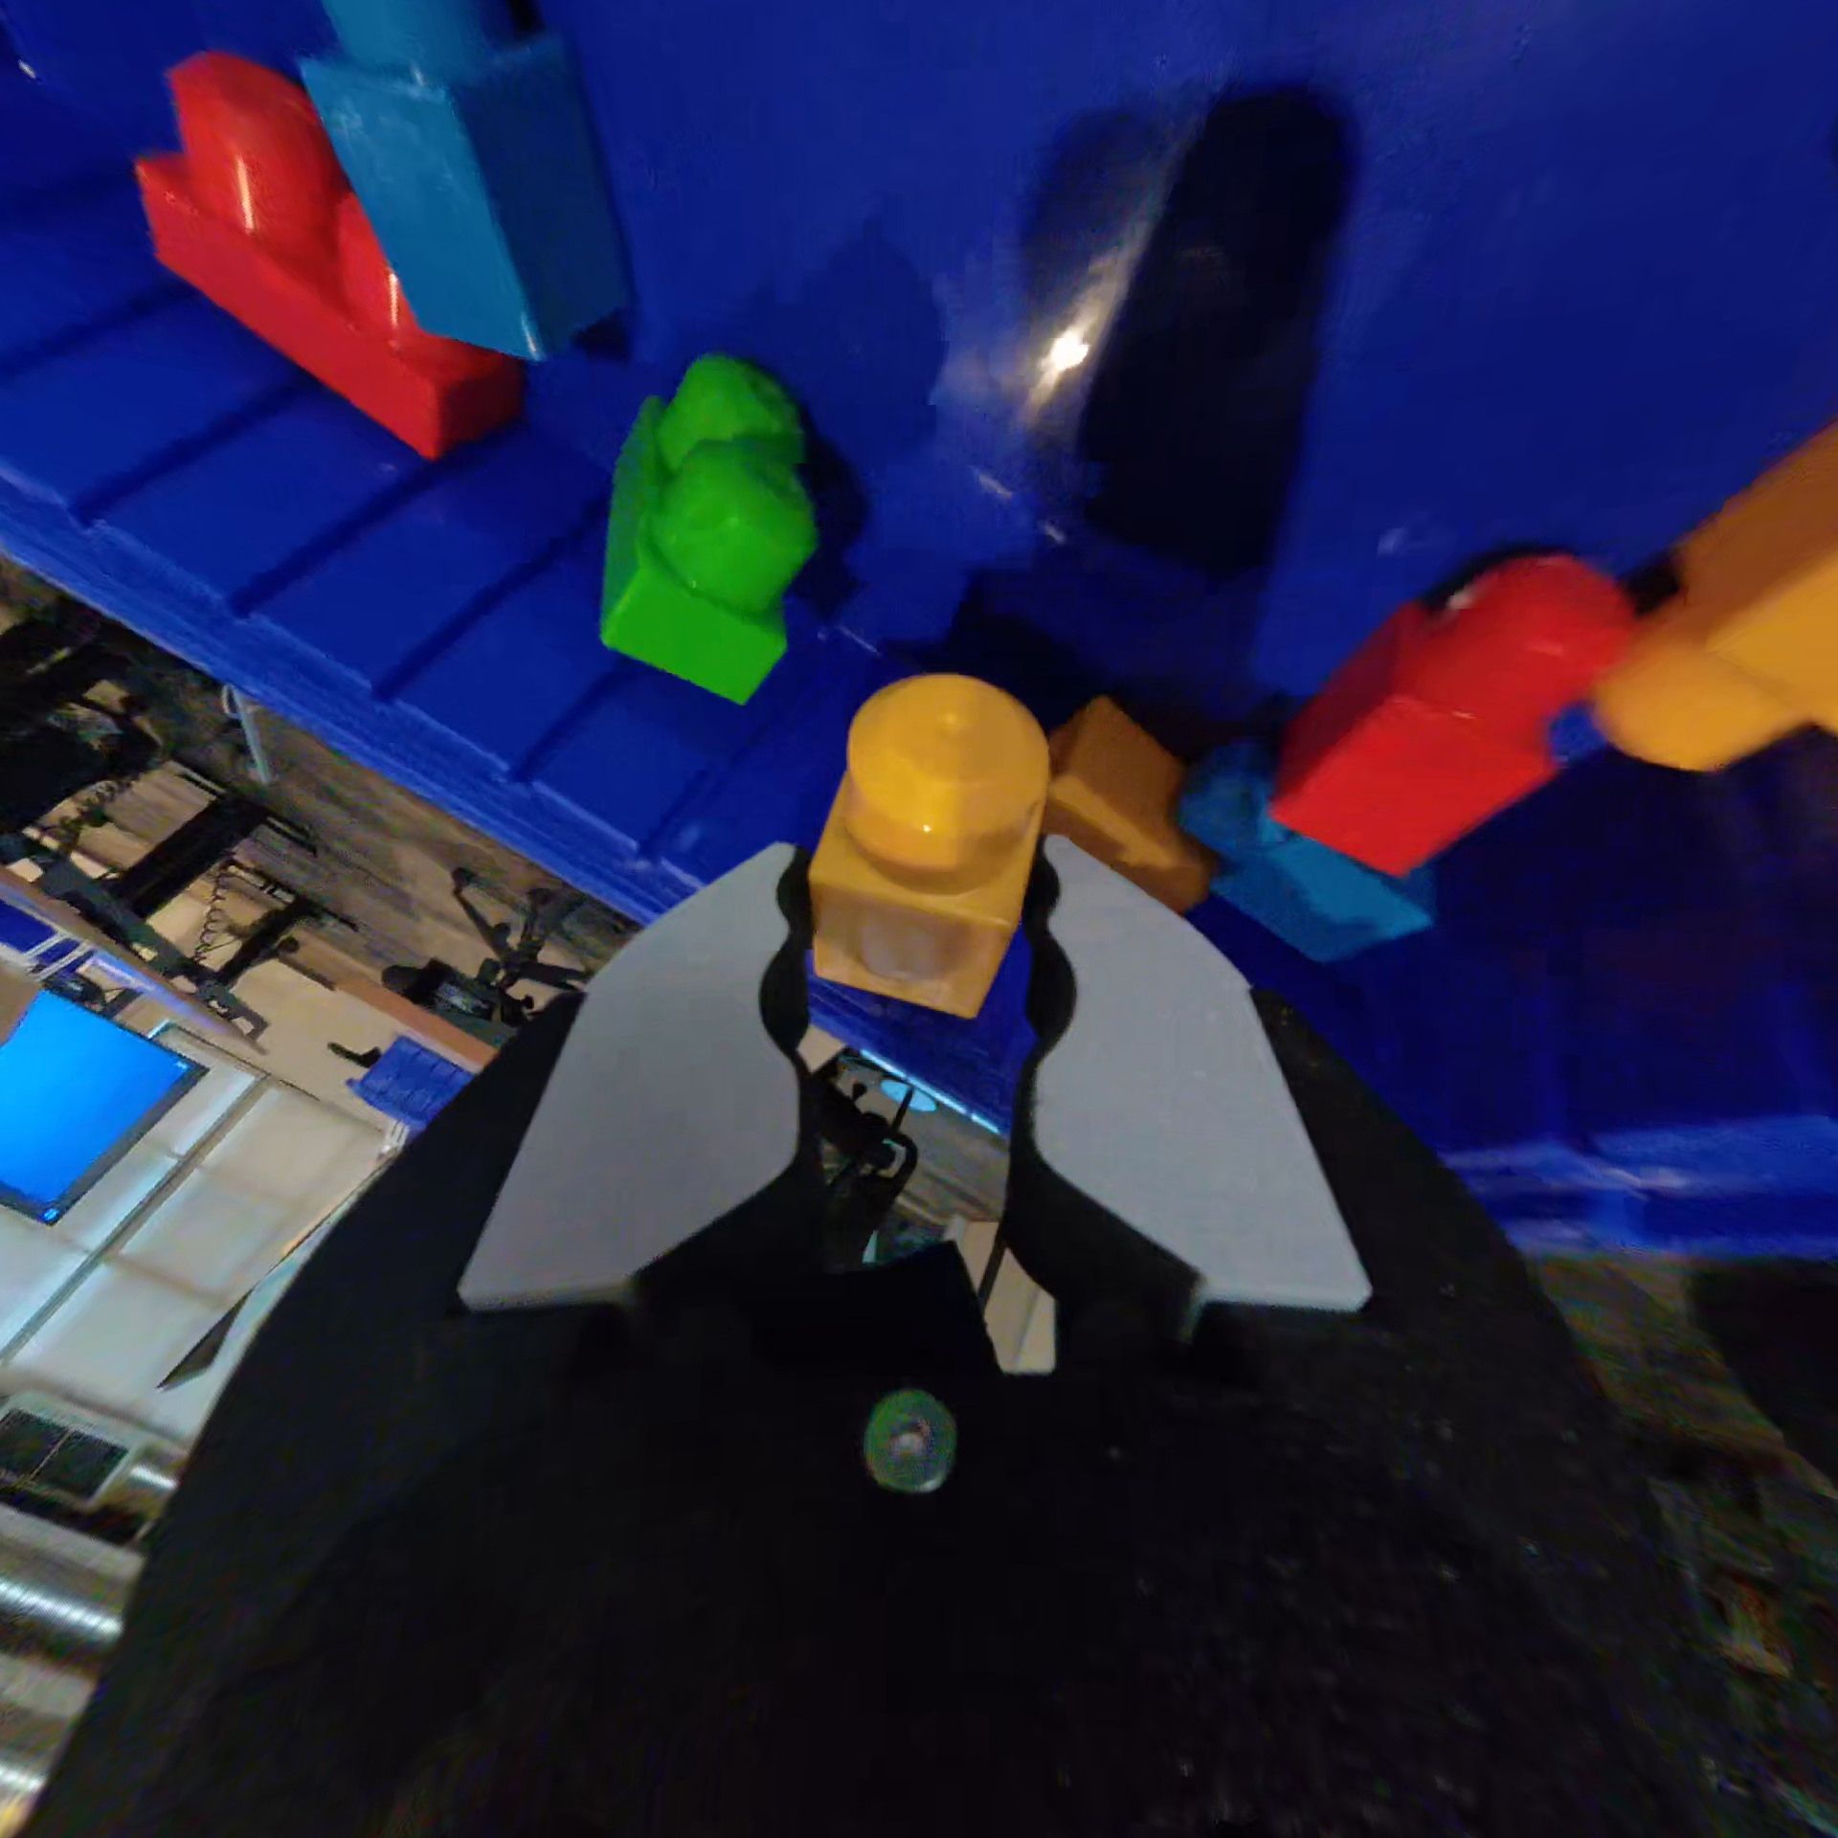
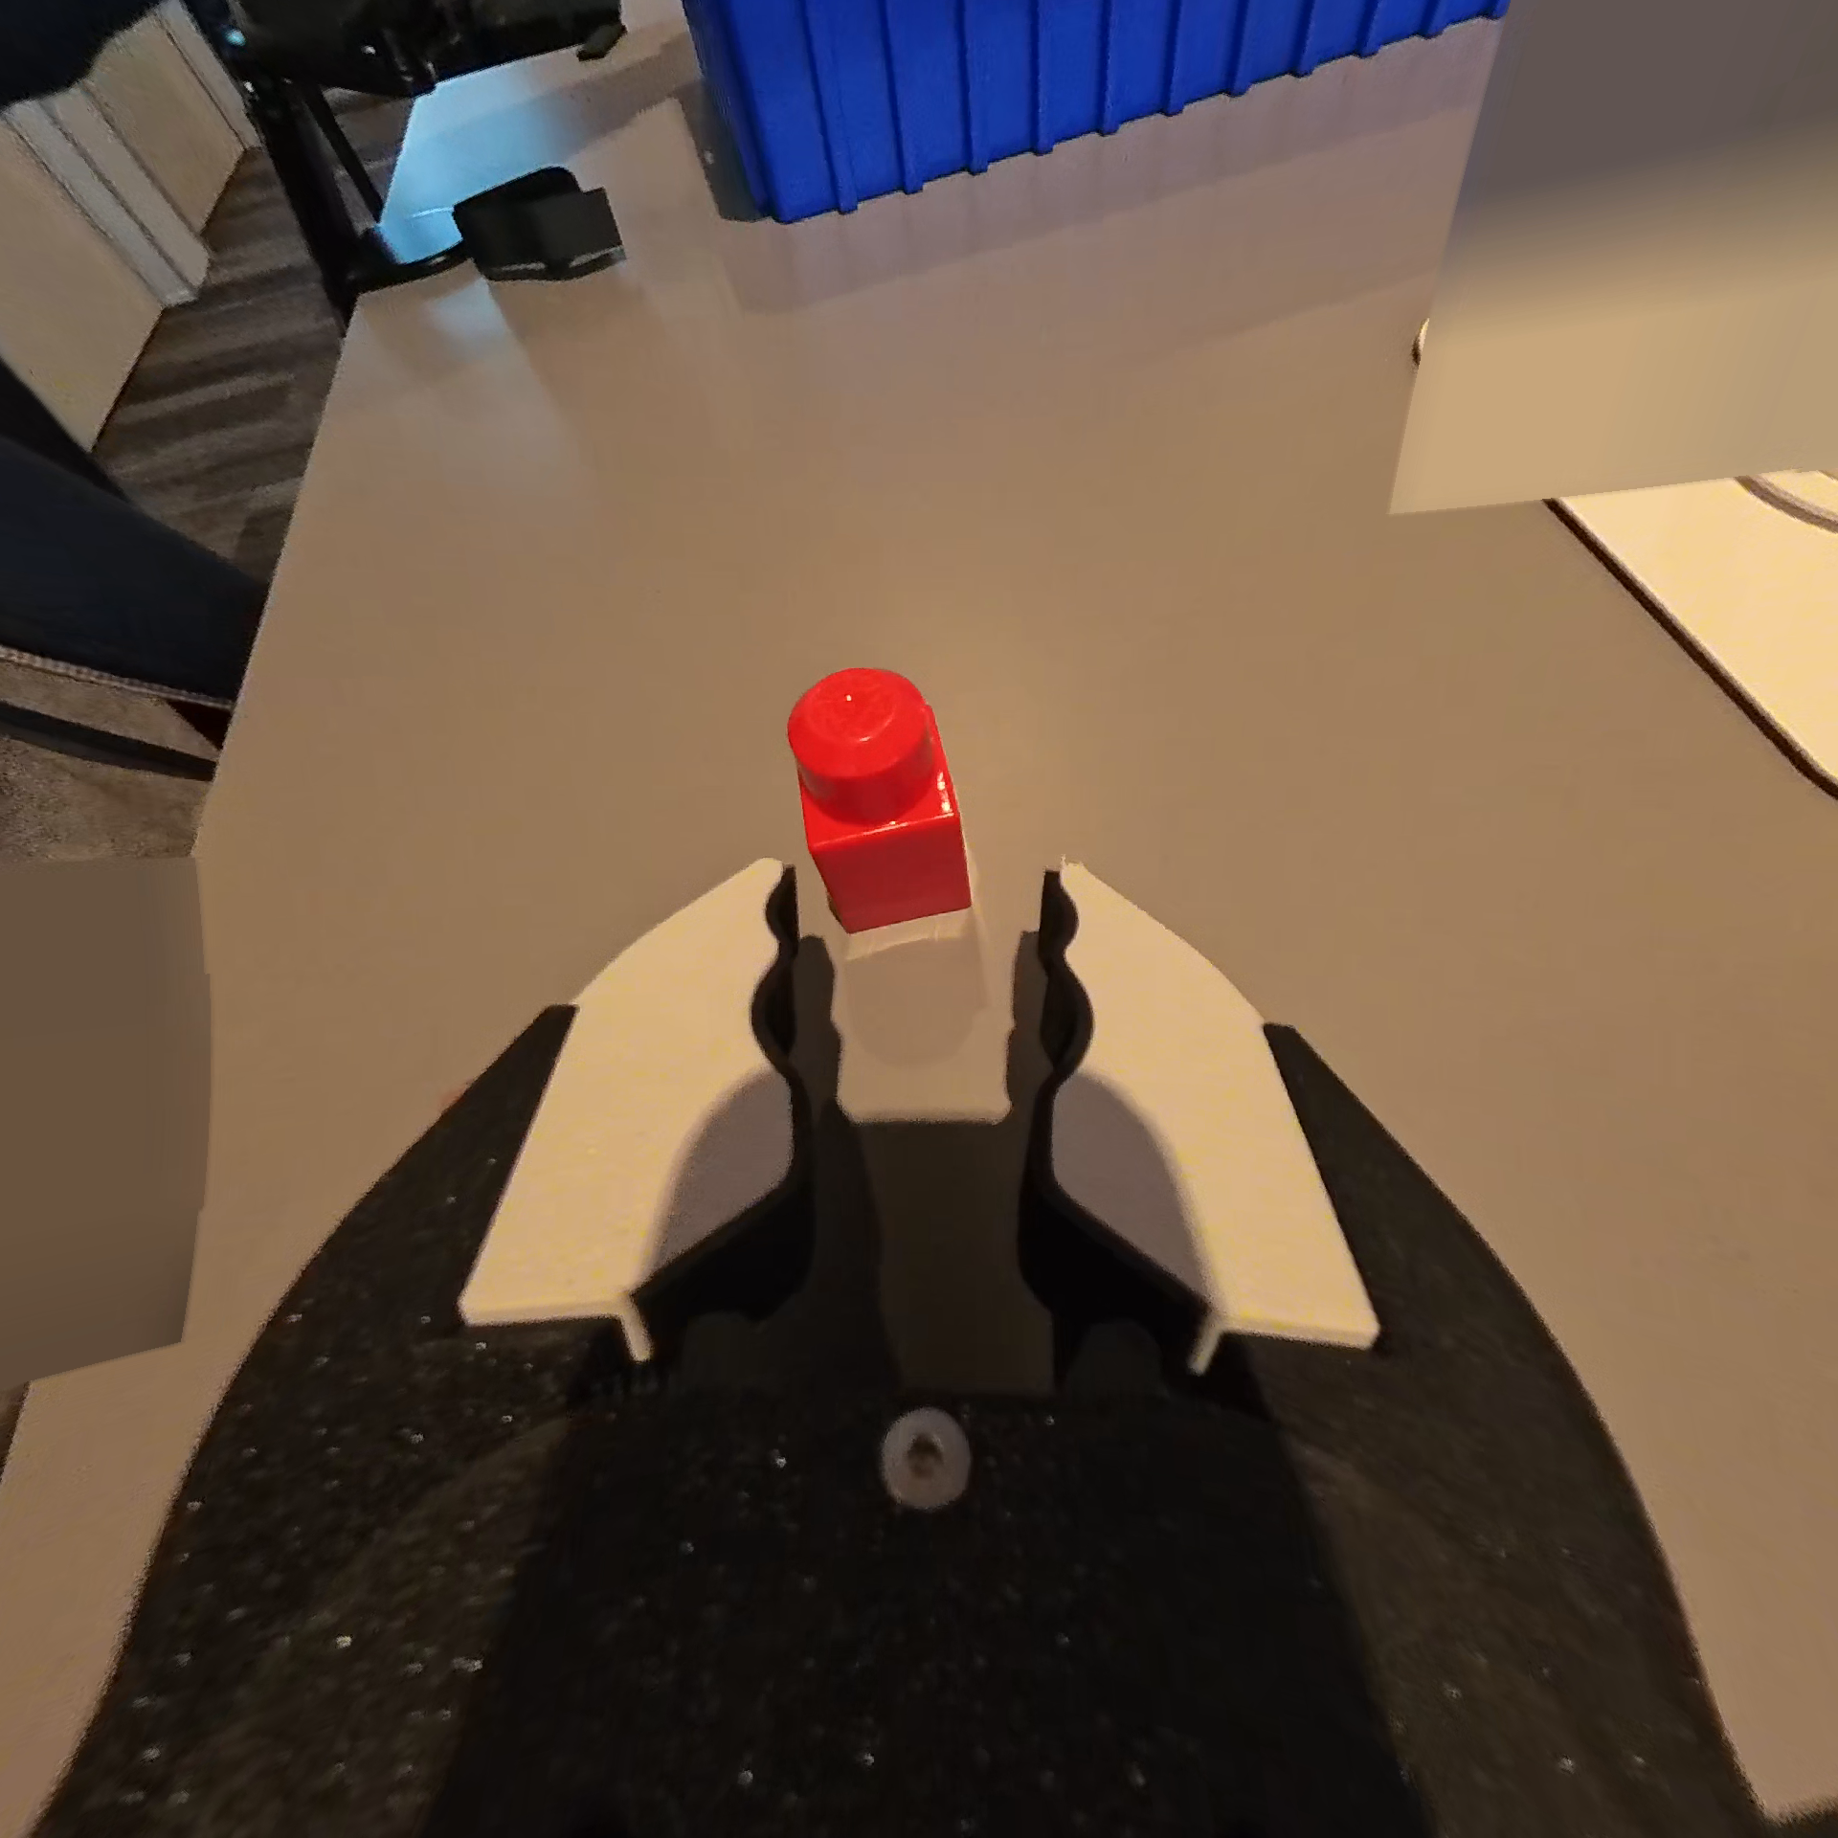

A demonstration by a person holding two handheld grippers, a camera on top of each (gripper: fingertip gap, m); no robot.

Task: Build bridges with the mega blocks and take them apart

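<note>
In the left wrist view, a yellow single-stud block point(image 1: 920, 845) is gripped between the jaws of the left gripper point(image 1: 915, 885) over a blue bin point(image 1: 1492, 298), its stud pointed away from the camera, its long axis along the fingers. Loose blocks are seen inside, among them a green block point(image 1: 701, 527).

In the right wrist view, a red single-stud block point(image 2: 880, 801) is seen upright on the worktop point(image 2: 1094, 597), stud up, just ahead of the released jaws of the right gripper point(image 2: 915, 880), untouched.

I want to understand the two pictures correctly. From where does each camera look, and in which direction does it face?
Left wrist view: on the left tool, facing into the blue bin of blocks; its fingers grip a yellow block.
Right wrist view: on the right tool, facing down over the grey table; its open fingers flank a red block standing there.
Shared: the blue bin.
</note>
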